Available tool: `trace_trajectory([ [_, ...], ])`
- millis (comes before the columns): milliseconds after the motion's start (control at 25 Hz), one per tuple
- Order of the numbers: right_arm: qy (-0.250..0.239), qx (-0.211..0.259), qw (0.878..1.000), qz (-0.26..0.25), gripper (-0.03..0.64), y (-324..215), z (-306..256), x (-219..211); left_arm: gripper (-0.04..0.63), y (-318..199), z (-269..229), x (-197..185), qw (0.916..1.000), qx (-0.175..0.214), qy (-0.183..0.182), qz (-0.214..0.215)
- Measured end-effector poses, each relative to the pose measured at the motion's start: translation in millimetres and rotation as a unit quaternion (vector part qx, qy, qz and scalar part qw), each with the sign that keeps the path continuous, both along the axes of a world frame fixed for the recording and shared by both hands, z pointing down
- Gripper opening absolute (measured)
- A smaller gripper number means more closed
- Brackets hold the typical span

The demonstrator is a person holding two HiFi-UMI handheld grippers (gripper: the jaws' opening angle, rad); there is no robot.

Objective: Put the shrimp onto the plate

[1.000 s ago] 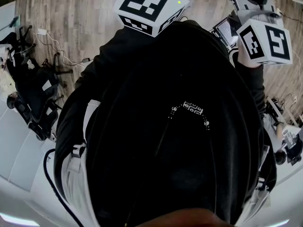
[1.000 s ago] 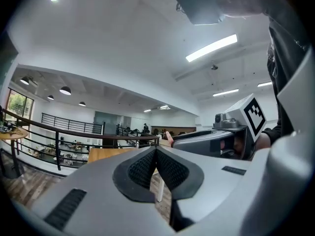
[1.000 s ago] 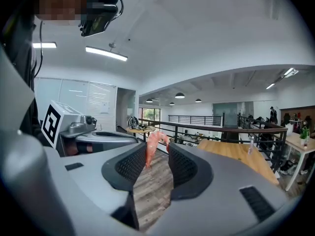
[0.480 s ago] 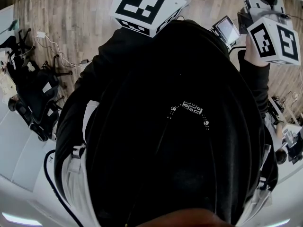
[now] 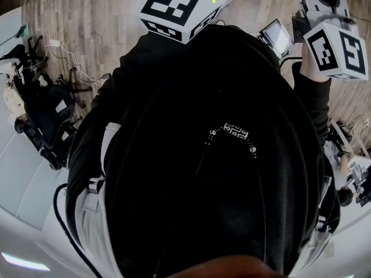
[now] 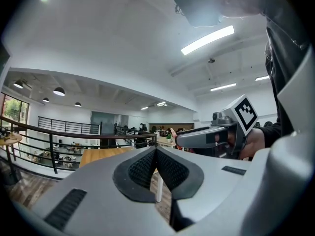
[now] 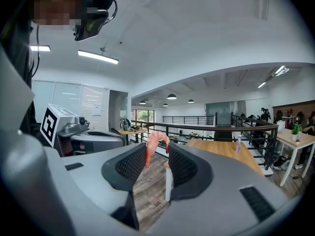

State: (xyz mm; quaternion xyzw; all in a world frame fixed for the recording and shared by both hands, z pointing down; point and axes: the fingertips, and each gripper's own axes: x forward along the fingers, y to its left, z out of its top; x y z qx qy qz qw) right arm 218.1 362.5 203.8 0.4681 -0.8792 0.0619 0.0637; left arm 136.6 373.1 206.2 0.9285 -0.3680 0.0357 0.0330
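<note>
With its fingers pinching the shrimp [image 7: 150, 149] in mid-air, the right gripper [image 7: 156, 148] has drifted sideways over the wooden floor [image 5: 98, 16], and the left gripper [image 6: 156, 151] has its fingers pressed together, empty; mid-carry, no plate in sight.

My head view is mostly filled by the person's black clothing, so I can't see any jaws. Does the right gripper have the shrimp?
Observer: Yes. In the right gripper view, the right gripper is shut on a pink shrimp, pinched near the jaw tips.
Operator: And the left one?
Observer: The left gripper is shut, with nothing between its jaws.
Operator: Any plate ahead?
Observer: None in either gripper view. Only wooden floor shows below the right jaws, with a railing beyond.
</note>
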Motion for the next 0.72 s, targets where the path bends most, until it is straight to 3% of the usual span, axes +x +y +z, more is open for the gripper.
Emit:
trace_trajectory([
  [200, -0.009, 0.016, 0.999, 0.029, 0.153, 0.9, 5.9, -4.0, 0.005, -14.8, 2.4, 5.9, 0.9997, -0.009, -0.001, -0.023],
  [480, -0.018, 0.018, 0.999, 0.019, 0.153, 4.5, 22.9, -41.3, 0.005, -30.2, 20.2, -13.0, 0.9991, -0.016, -0.008, -0.038],
  [720, -0.014, -0.007, 1.0, 0.018, 0.153, -2.2, 42.3, -62.7, 0.005, -34.1, 39.2, -23.5, 0.9993, -0.027, -0.005, -0.027],
])
